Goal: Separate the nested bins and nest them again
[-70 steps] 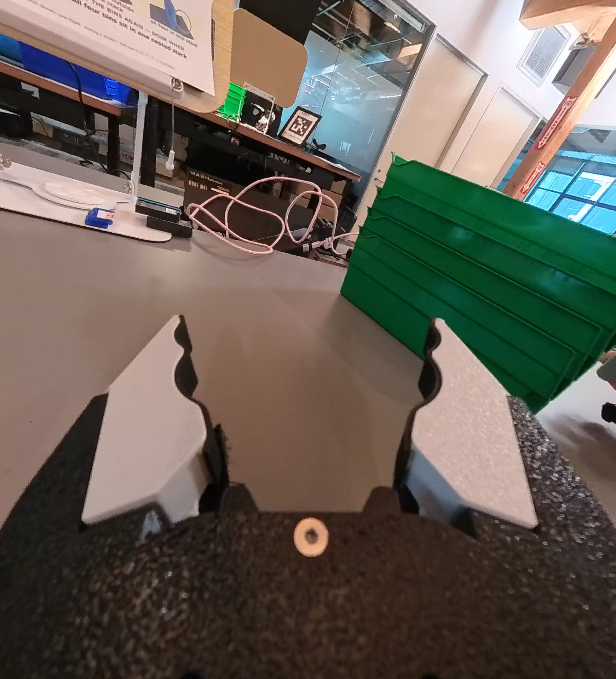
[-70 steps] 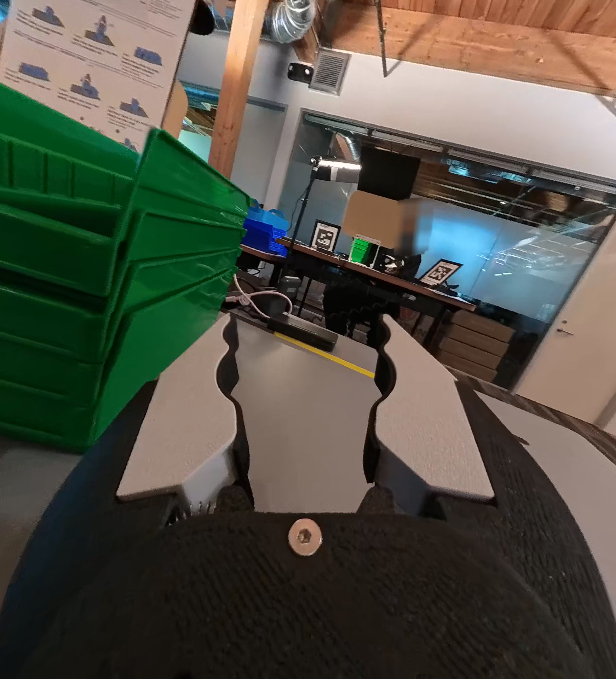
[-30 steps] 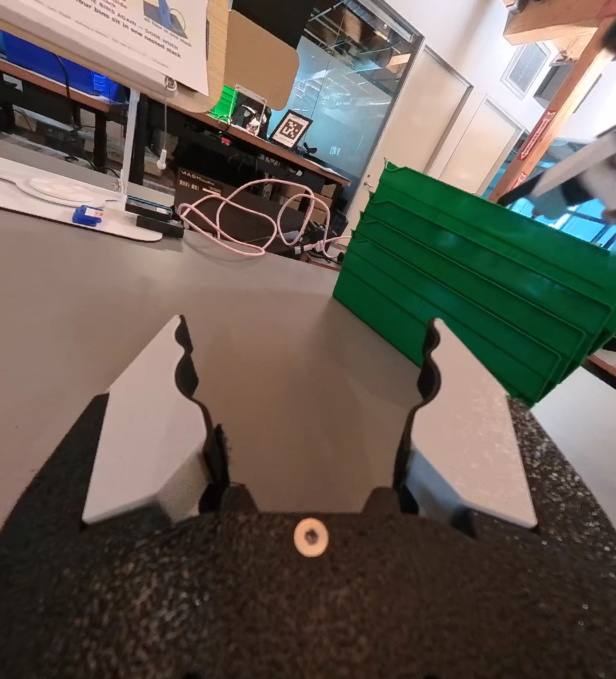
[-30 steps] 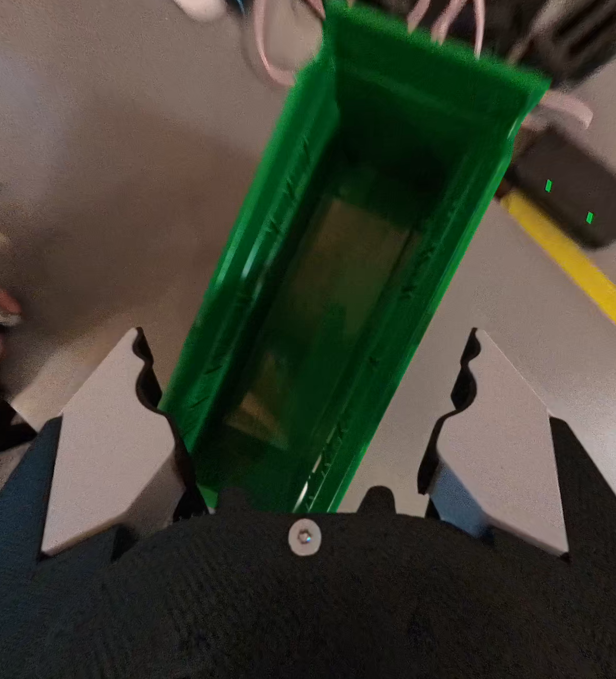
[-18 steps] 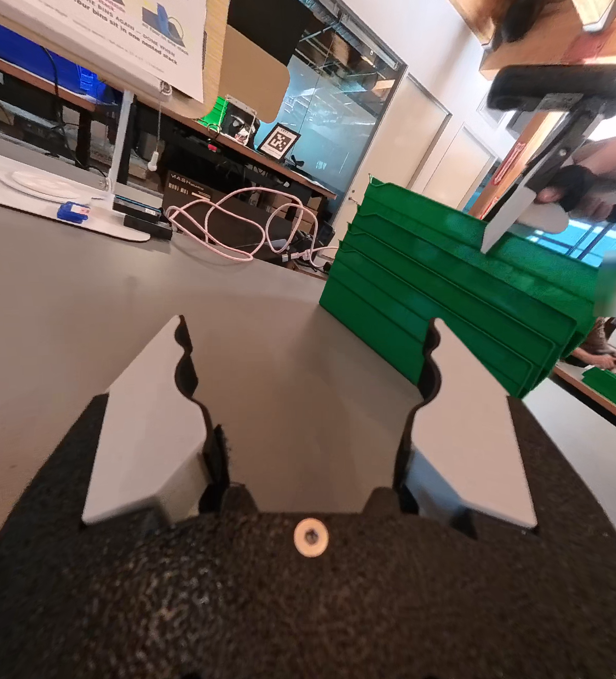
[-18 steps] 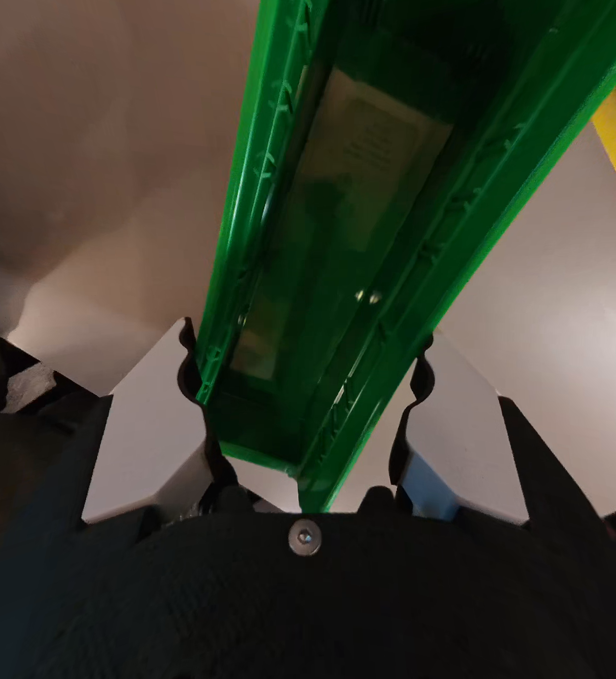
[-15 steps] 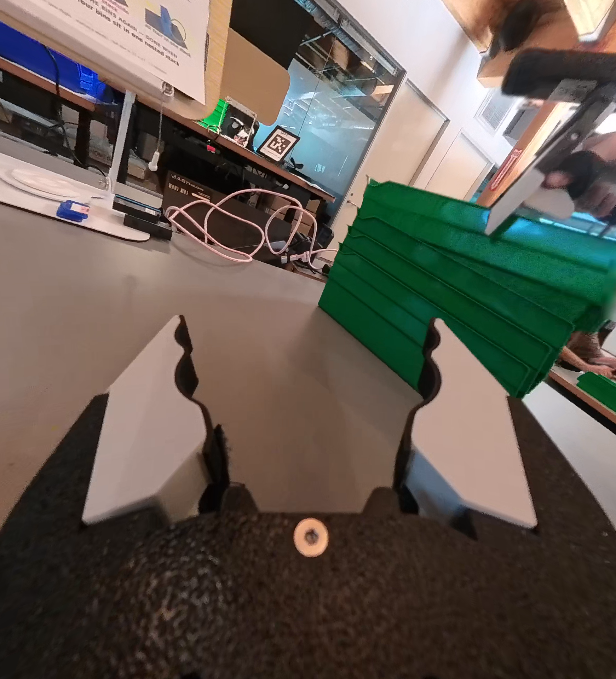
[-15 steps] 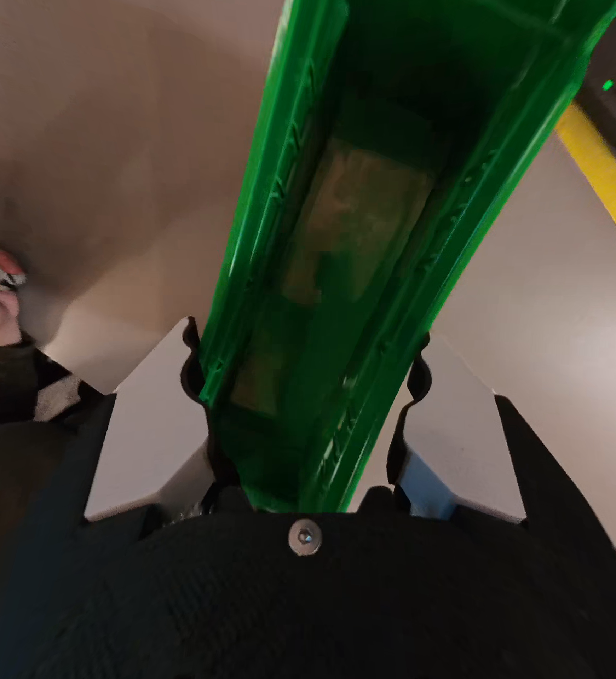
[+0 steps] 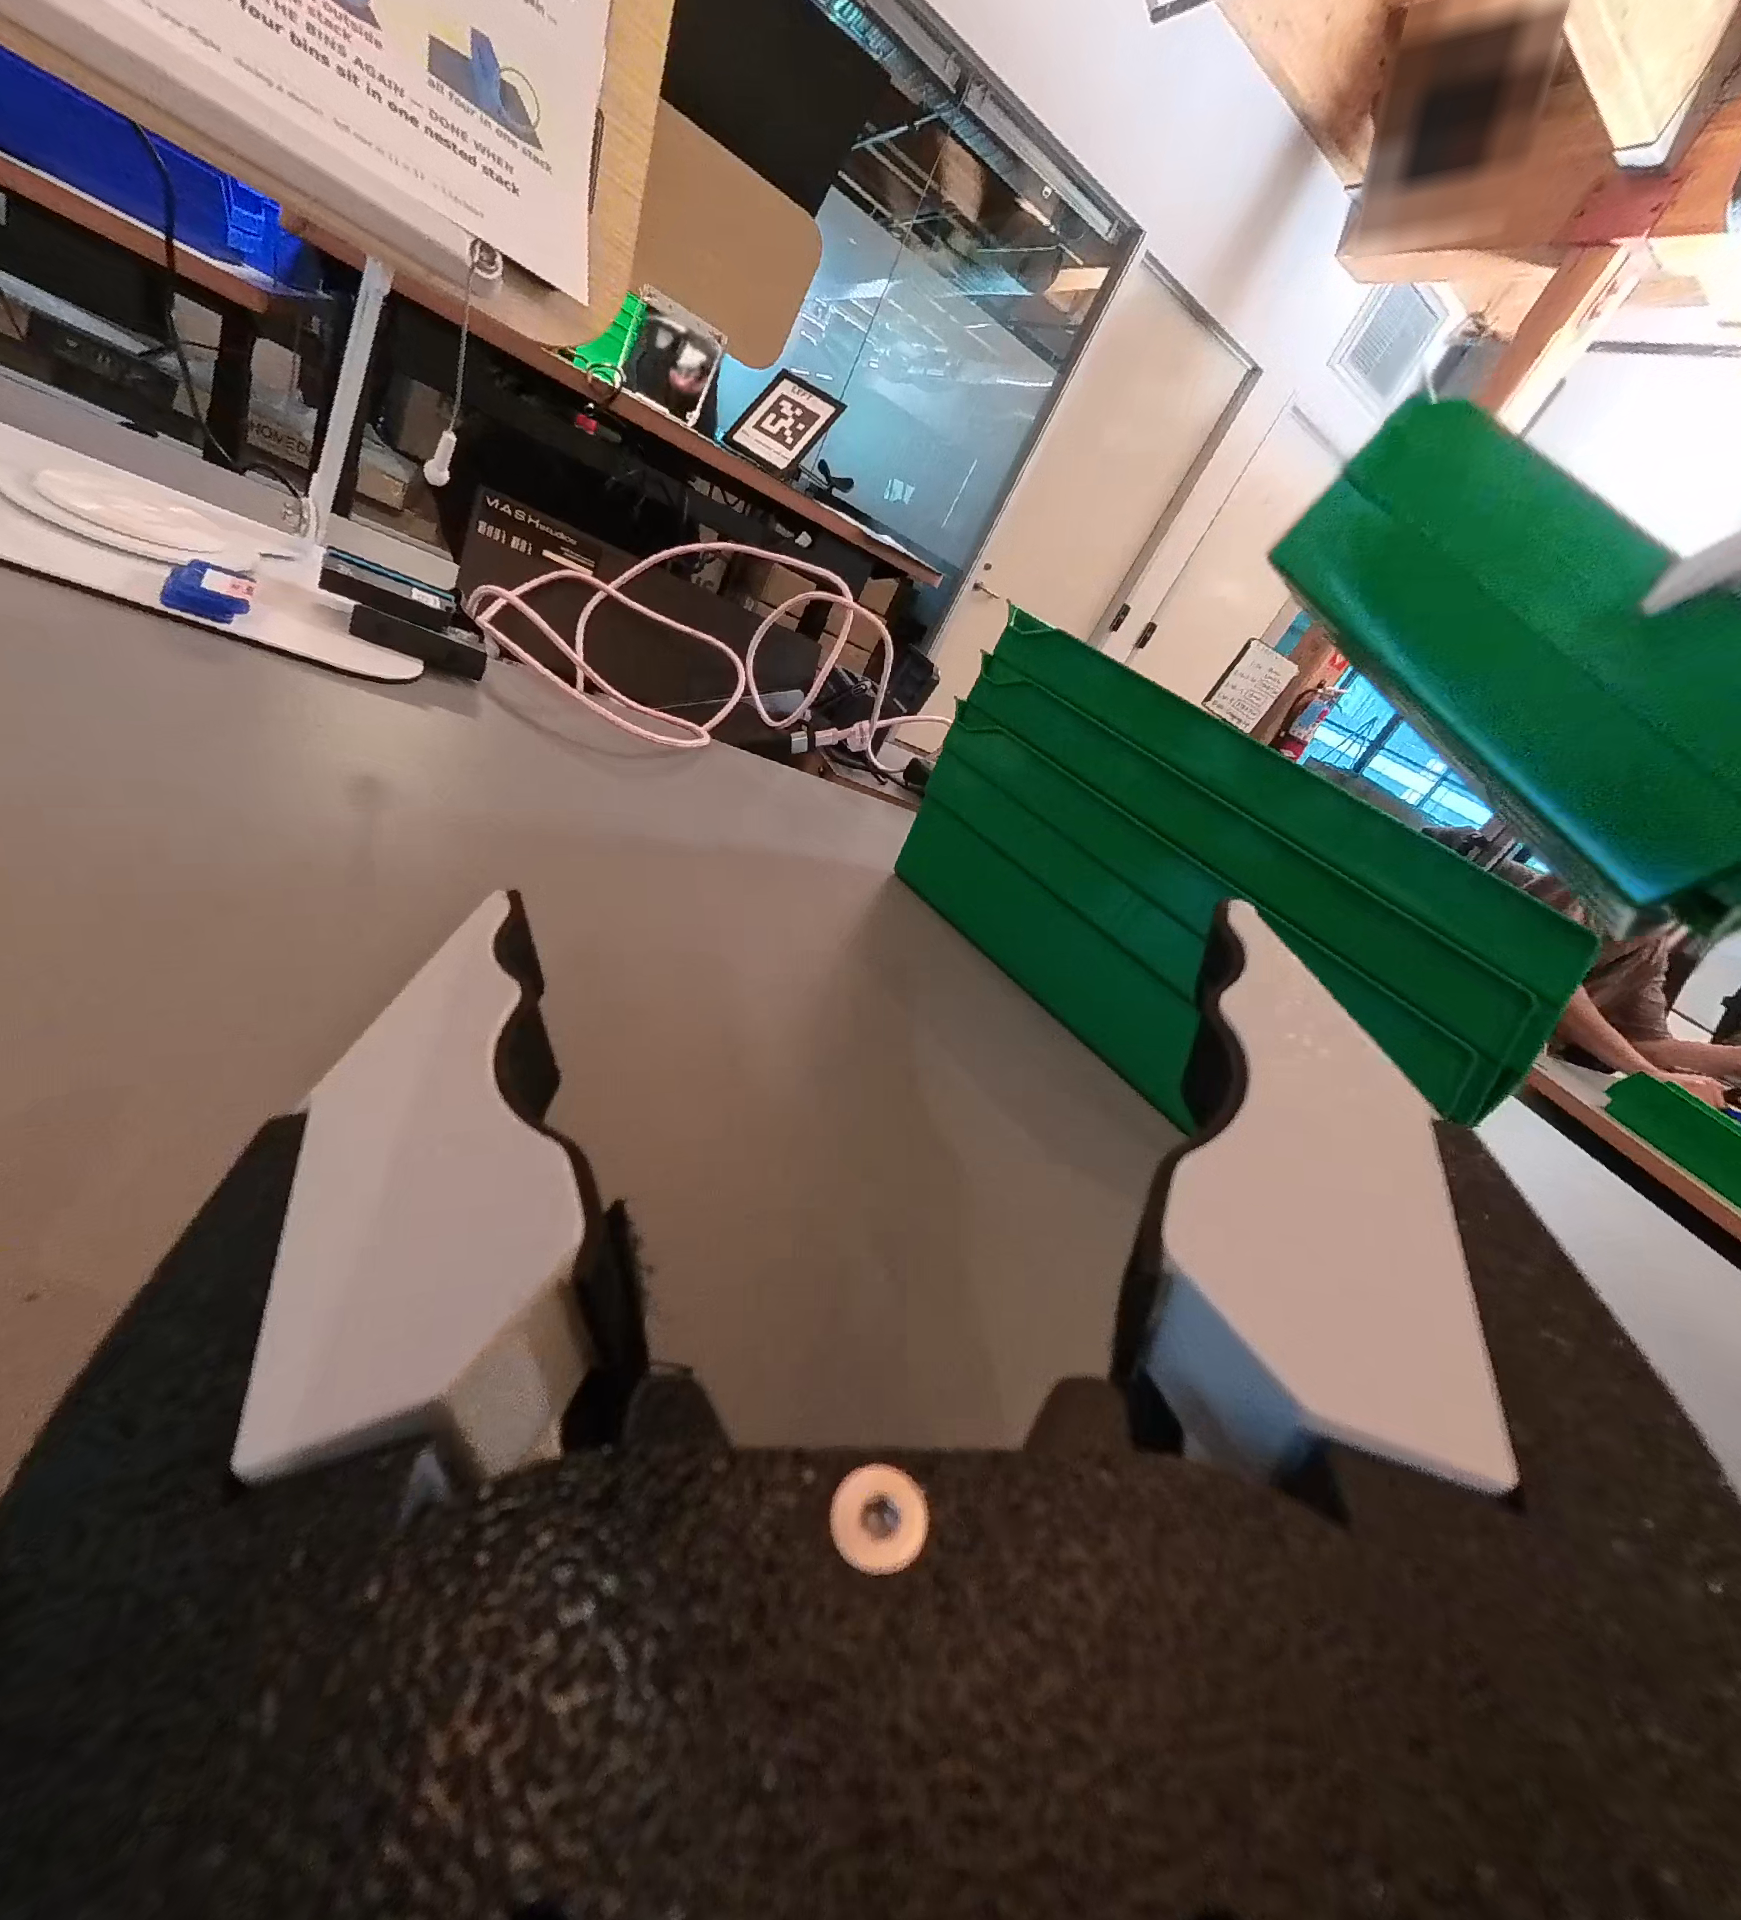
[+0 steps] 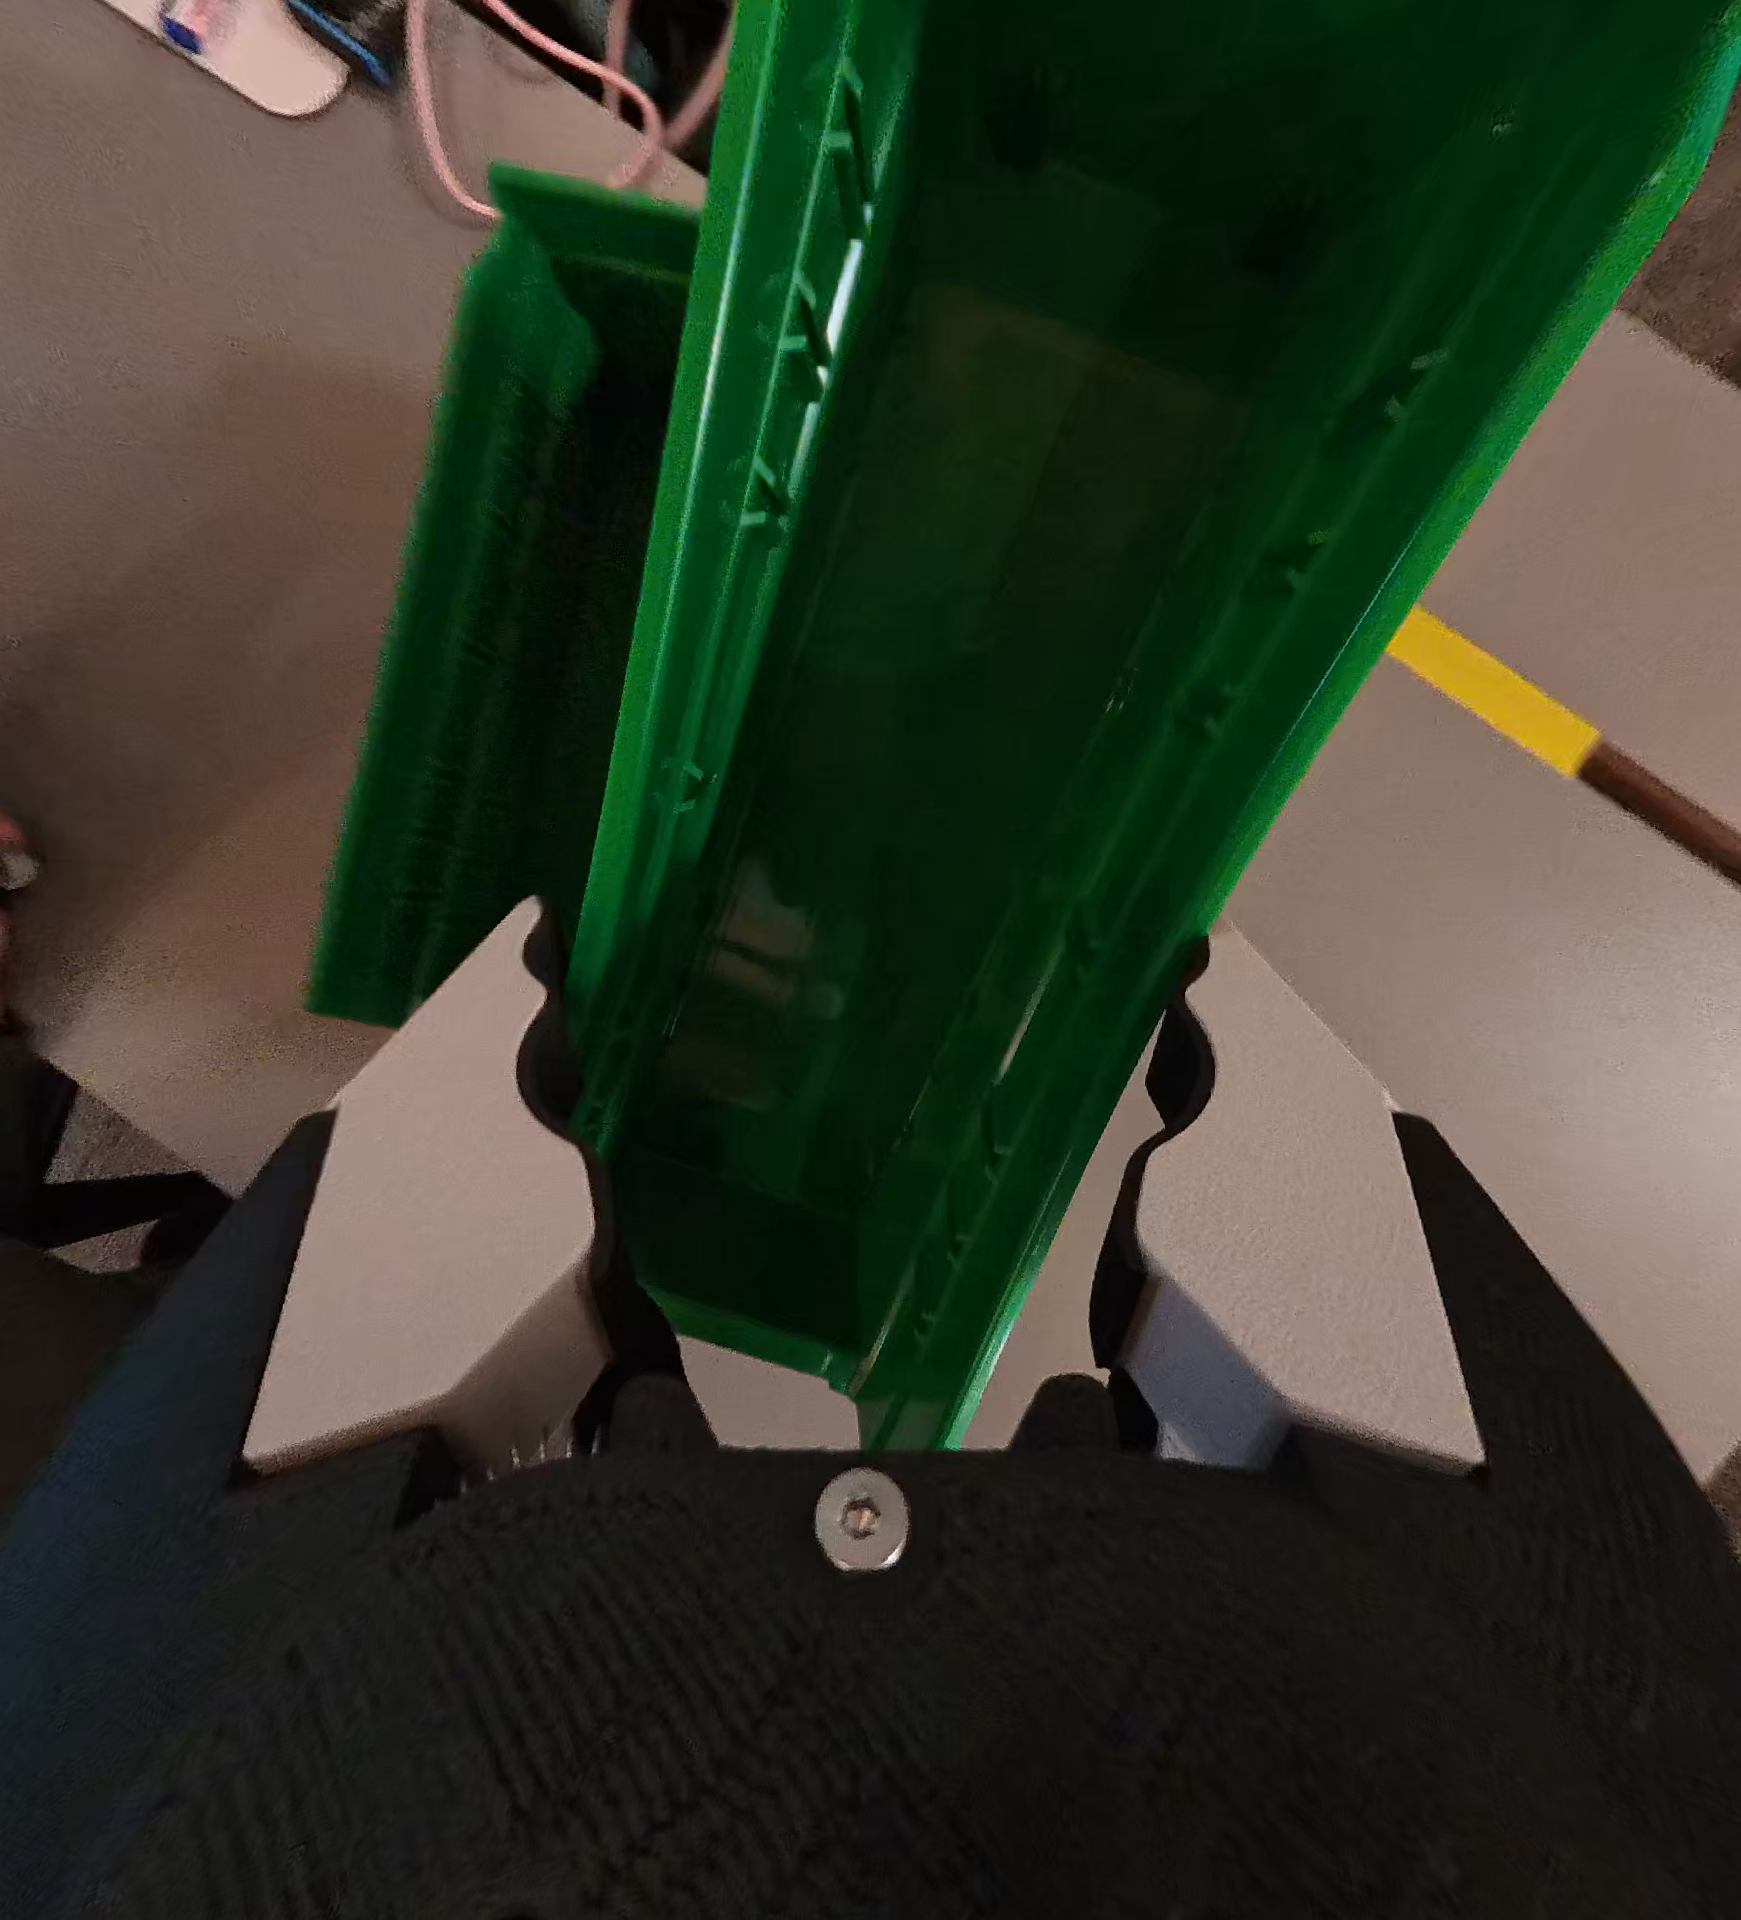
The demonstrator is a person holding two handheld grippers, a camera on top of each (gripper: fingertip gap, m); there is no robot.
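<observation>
Between right gripper (image 10: 861, 1049) jaws: top bin (image 10: 1001, 623), clamped across width.

Top green bin (image 10: 1001, 623): long, narrow, open-topped, ribbed inner walls, lifted clear of stack, tilted in air, near end clamped between grey fingers. Remaining nested green bins (image 9: 1209, 862): stacked on grey table, right of centre, rims stepped.

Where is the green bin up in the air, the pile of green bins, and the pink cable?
lifted bin (image 9: 1531, 665), left wrist view, side wall.
bin stack (image 9: 1209, 852), left wrist view, side wall.
pink cable (image 9: 679, 634), left wrist view, a loop.
</observation>
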